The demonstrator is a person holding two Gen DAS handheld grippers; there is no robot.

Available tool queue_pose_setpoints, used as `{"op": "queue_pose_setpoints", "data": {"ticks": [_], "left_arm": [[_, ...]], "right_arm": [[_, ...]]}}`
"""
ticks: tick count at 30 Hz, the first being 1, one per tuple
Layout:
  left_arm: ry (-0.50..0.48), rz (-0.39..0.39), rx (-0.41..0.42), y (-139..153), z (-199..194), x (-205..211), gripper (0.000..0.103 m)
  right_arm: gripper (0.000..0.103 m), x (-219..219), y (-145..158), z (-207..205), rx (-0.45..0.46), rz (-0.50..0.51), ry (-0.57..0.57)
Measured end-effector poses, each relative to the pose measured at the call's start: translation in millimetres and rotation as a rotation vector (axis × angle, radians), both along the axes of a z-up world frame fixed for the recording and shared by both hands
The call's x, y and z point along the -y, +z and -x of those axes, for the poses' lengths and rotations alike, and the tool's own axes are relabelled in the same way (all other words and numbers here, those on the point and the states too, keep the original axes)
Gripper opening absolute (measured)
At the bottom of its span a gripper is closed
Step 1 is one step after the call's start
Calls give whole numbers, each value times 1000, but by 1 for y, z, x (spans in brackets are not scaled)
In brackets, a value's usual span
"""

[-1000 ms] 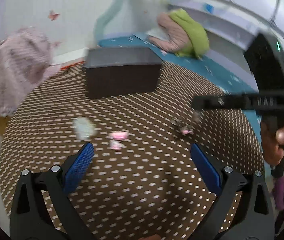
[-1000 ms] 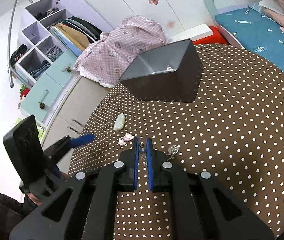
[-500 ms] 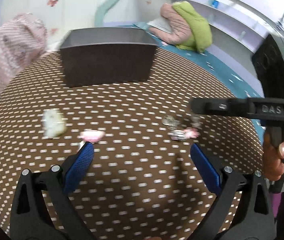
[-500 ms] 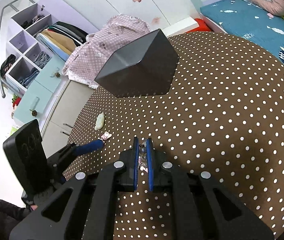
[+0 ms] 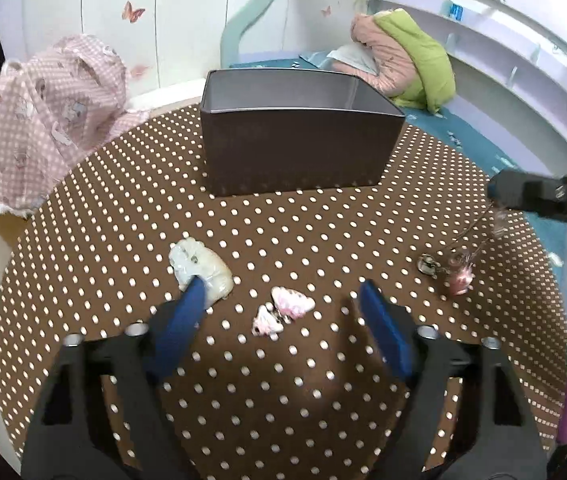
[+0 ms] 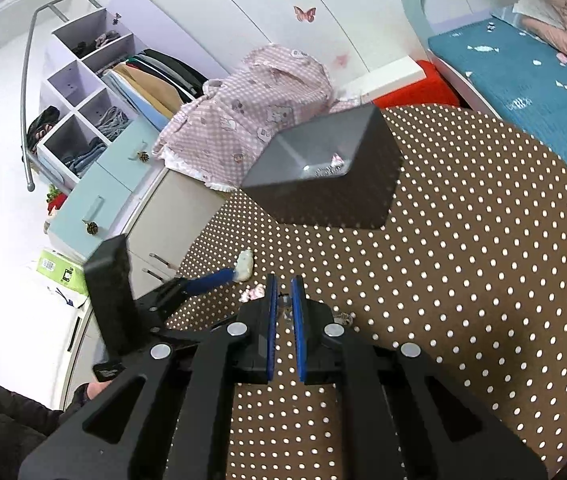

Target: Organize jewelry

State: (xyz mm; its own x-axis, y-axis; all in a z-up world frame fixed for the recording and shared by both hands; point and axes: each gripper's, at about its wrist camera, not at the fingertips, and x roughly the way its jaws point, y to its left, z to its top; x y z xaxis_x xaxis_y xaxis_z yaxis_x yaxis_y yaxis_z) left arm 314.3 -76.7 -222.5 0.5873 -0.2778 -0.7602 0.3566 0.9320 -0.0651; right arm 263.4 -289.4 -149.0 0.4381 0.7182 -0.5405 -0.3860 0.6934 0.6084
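Left wrist view: the left tongs (image 5: 279,312) are wide apart, low over the pink charms (image 5: 283,310) in front of the dark box (image 5: 295,152). Next they likely close on one.

Right wrist view: the right tongs (image 6: 282,300) pinch a thin chain (image 6: 283,305), probably bound for the box (image 6: 323,184) across open table (image 6: 483,280).

a pink checked garment (image 6: 243,120) lies heaped beside the brown, white-dotted round table (image 6: 483,260); a white cubby shelf (image 6: 83,104) holds folded clothes.
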Motion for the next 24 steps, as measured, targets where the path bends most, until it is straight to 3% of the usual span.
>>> {"op": "queue_pose_setpoints", "data": {"ticks": [1,2,3,5,9,12,14,24], "left_arm": [[-11,-7,4,0,-1,3,54],[-22,0,-8,-1,-3,3,29],[-33,26,-51,-5,-4,3,25],[-39,37,-43,-5,0,0,15],[-45,67,-54,-5,6,-8,14],[-39,96,-53,-1,15,-20,0],[-29,110,-38,7,20,-30,0],[-39,162,88,79,22,-47,0]], "right_arm": [[6,-1,3,0,6,0,-2],[6,-1,5,0,9,1,-3],[6,-2,7,-1,13,1,-3],[6,-3,10,-1,20,7,-3],[6,-6,14,-3,26,13,-1],[6,-8,19,-2,35,4,2],[6,-10,24,-2,48,5,3],[6,-21,70,-13,148,-12,14]]}}
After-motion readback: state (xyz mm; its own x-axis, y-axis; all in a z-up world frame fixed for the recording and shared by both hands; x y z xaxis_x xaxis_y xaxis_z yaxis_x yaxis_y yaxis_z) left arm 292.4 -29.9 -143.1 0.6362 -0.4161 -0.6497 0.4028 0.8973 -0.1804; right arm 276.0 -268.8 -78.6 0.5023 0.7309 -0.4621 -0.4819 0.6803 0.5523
